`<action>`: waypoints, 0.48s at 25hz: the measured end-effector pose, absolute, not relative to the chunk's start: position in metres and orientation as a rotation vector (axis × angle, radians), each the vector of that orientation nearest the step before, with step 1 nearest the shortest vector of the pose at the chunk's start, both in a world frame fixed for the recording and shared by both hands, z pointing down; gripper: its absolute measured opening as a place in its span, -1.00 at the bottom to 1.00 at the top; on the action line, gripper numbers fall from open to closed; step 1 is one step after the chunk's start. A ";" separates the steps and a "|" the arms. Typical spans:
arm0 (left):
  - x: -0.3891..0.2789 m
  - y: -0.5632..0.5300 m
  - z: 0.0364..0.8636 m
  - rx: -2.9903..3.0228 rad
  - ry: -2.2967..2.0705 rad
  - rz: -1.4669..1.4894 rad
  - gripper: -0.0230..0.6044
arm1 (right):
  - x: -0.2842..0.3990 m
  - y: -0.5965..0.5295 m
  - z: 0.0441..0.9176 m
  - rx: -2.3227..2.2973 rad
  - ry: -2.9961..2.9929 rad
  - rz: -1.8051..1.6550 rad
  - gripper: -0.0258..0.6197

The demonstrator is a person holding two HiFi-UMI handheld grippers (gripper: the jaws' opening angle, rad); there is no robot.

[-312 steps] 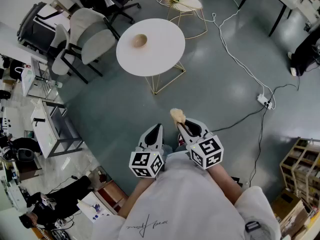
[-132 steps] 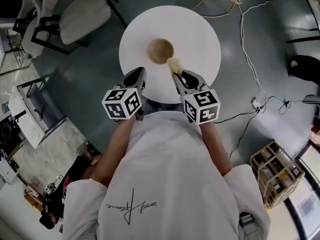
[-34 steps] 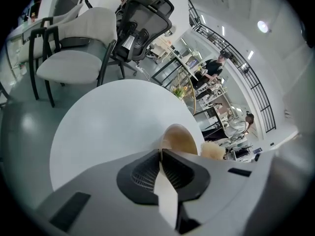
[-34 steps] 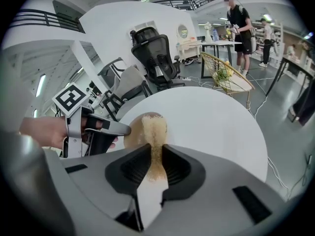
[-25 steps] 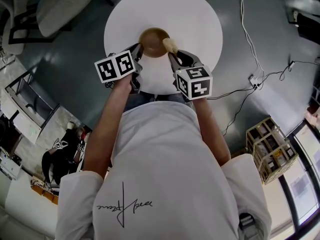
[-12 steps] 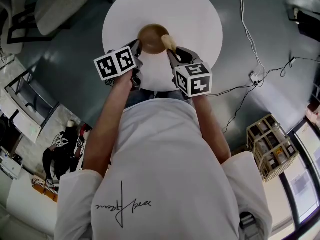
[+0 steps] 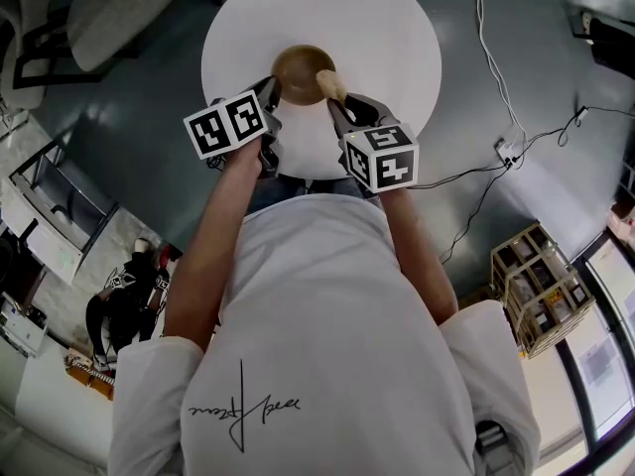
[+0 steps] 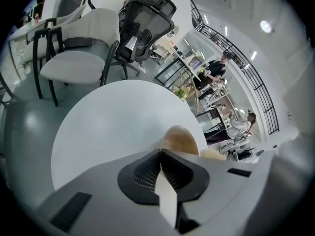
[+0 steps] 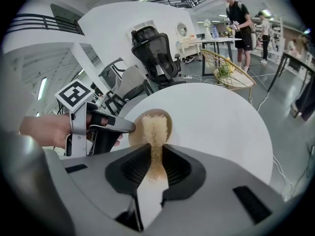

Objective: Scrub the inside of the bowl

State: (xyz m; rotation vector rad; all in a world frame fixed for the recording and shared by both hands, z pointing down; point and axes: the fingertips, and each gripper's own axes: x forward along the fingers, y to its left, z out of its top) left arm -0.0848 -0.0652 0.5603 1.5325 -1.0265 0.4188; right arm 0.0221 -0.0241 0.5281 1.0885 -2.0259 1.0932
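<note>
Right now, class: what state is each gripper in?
Left gripper: closed, tips at the bowl rim; grip unclear.
Right gripper: closed on the sponge.

Only a looping script line (image 7: 243,405) on the white shirt (image 7: 327,325), around 7 o'clock, too scrawled to read.

Both forearms, the left forearm (image 7: 213,246) and the right forearm (image 7: 412,231), are bare and extended forward side by side; both grippers are pitched steeply downward with their marker cubes uppermost. The left gripper (image 7: 270,89), held in the left hand (image 9: 44,129), has its jaws drawn together on the rim of the bowl (image 7: 298,67); the right gripper (image 7: 337,102) has its jaws clamped on a tan scrubber (image 7: 330,84).
</note>
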 end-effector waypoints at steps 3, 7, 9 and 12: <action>-0.086 -0.066 0.560 1.525 -1.019 0.406 -0.88 | 0.020 -0.024 0.528 1.090 -2.027 1.098 -0.66; -0.084 -0.065 0.560 1.517 -1.022 0.398 -0.88 | 0.019 -0.022 0.527 1.080 -2.028 1.098 -0.66; -0.084 -0.064 0.560 1.513 -1.024 0.396 -0.88 | 0.018 -0.020 0.528 1.072 -2.030 1.099 -0.66; -0.084 -0.063 0.560 1.506 -1.025 0.388 -0.88 | 0.013 -0.017 0.528 1.061 -2.033 1.103 -0.66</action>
